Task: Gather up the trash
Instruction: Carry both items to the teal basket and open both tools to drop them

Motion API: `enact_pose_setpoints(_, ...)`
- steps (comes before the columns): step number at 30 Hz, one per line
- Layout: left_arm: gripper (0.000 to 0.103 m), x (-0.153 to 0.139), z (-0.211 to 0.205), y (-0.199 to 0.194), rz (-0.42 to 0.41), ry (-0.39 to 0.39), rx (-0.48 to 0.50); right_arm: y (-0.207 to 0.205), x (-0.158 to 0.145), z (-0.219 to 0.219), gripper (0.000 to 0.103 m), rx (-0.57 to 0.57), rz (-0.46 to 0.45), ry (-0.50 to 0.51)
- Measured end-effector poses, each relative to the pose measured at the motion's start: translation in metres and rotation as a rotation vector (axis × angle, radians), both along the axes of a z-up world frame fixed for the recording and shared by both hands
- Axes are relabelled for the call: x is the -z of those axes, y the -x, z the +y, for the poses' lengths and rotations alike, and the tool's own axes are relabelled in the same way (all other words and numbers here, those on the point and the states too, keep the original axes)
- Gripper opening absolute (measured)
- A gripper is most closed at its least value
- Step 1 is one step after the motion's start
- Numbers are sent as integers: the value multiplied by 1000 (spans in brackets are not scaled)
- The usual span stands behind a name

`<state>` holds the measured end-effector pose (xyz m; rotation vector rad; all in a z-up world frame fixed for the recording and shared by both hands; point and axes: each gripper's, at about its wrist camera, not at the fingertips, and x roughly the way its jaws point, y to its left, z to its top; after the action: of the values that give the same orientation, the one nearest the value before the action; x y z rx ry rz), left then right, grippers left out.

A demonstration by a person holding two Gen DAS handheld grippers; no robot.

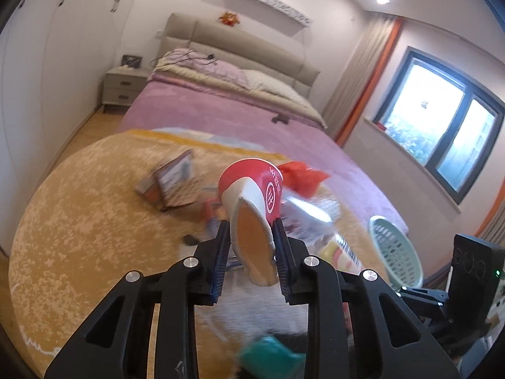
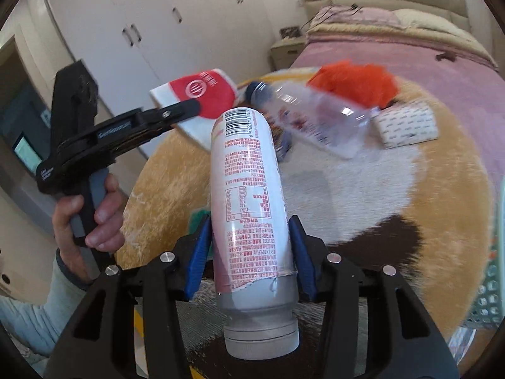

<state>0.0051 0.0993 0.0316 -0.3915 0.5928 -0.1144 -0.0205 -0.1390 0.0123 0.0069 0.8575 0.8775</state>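
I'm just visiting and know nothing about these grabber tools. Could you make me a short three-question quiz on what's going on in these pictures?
1. True or false: the left gripper is shut on a crushed red paper cup.
2. What does the right gripper grip?
A. a clear plastic bottle
B. a white bottle with red print
C. an orange bag
3. Fill in: a pale green ____ stands at the rug's edge, right of the left gripper.

Key
1. True.
2. B: the white bottle; the clear plastic bottle lies on the rug.
3. Basket.
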Motion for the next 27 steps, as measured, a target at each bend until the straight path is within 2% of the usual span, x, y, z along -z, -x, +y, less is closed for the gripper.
enact_pose_setpoints(3, 26, -11, -23, -4, -24, -7, 45, -1, -8, -25, 46, 82, -36, -10)
enact_pose_setpoints(7, 26, -19, -60, -17, -36, -26, 110, -24, -15, -69, 46, 206, -43, -18)
enact_pose_setpoints(13, 26, -19, -116, -43, -32, -42, 208, -48, -21, -144, 46, 408, -50, -32)
enact_pose_setpoints(19, 26, -14, -184, -77, -9, -59, 317, -80, -8, -213, 46, 605, -18, -10)
enact_pose_setpoints(27, 26, 3, -270, -118, 32, -75, 448, -100, 21, -277, 46, 780, 71, -30)
